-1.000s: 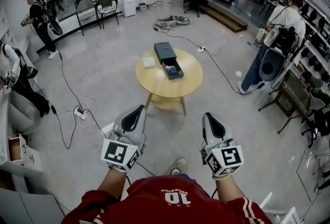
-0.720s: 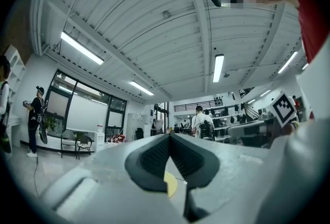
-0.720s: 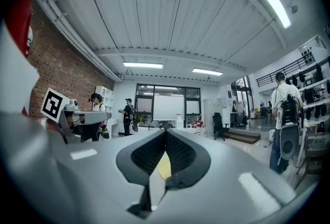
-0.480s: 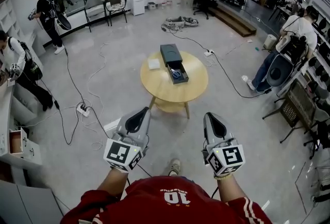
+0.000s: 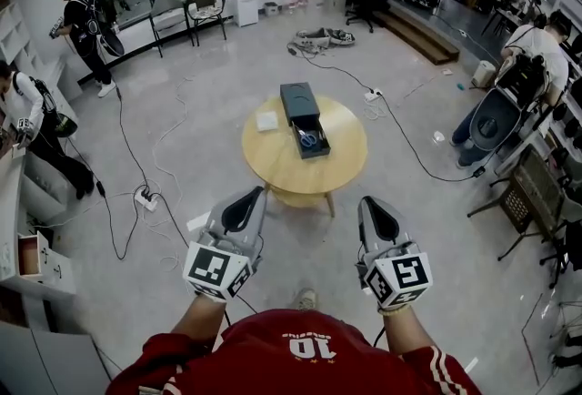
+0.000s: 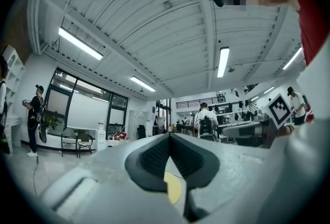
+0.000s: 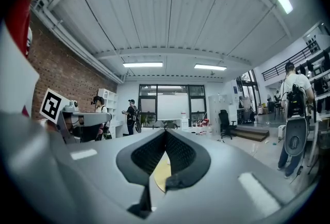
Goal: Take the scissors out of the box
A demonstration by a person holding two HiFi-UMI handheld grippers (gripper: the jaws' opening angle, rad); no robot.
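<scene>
A dark box (image 5: pixel 301 108) lies on the round wooden table (image 5: pixel 338 165) a few steps ahead, its drawer pulled out toward me. Blue-handled scissors (image 5: pixel 309 140) lie in the open drawer. My left gripper (image 5: pixel 252 194) and right gripper (image 5: pixel 369 202) are held side by side in front of me, level, both pointing at the table and well short of it. Both are shut with nothing between the jaws. In the left gripper view the gripper (image 6: pixel 169 138) shows only a sliver of the table (image 6: pixel 174 189) under its tips, and the right gripper (image 7: pixel 165 132) likewise frames the table (image 7: pixel 161 174).
A small white item (image 5: pixel 267 121) lies on the table left of the box. Cables and a power strip (image 5: pixel 143 197) cross the floor at the left. People stand at the left (image 5: pixel 80 25) and right (image 5: pixel 523 65). Chairs (image 5: pixel 186 11) line the far wall.
The table and box have drawn closer and sit lower in the head view. Both grippers keep their place in front of me and stay shut.
</scene>
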